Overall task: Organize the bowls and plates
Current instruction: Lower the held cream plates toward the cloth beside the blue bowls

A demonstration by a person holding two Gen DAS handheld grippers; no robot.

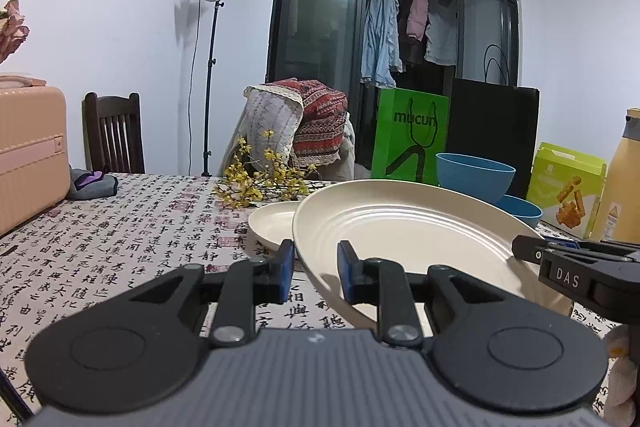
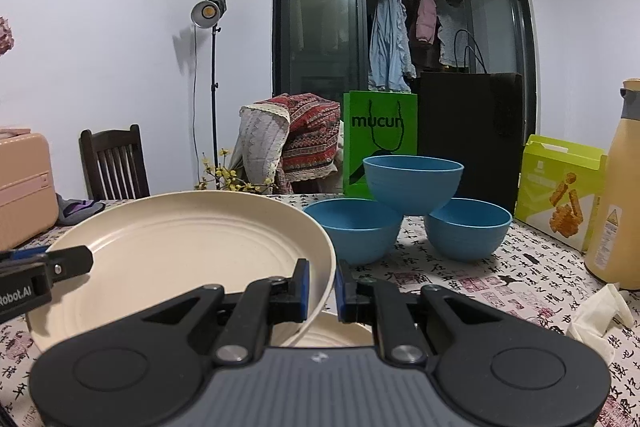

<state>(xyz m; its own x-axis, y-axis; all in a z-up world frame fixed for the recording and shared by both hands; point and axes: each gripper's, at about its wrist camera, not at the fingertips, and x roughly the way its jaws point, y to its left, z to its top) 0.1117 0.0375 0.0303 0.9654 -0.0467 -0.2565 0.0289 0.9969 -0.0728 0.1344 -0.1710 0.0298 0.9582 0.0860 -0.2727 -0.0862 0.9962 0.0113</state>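
Note:
A cream plate [image 1: 404,231] [image 2: 180,247] is held tilted above the table. My left gripper [image 1: 311,271] has its blue pads either side of the plate's left rim with a gap, so it is open. My right gripper [image 2: 322,287] is shut on the plate's right rim; it shows at the right edge of the left wrist view [image 1: 532,251]. A second cream plate [image 1: 274,223] [image 2: 340,331] lies on the table below. Three blue bowls stand behind: one [image 2: 414,183] rests on top of two others [image 2: 356,227] [image 2: 468,227].
The table has a calligraphy-print cloth [image 1: 120,239]. Yellow flowers [image 1: 260,183] lie behind the plates. A pink case [image 1: 28,155] stands at left. A green box [image 2: 560,187], a yellow bottle [image 2: 616,195] and a crumpled tissue [image 2: 600,311] are at right. Bags stand at the back.

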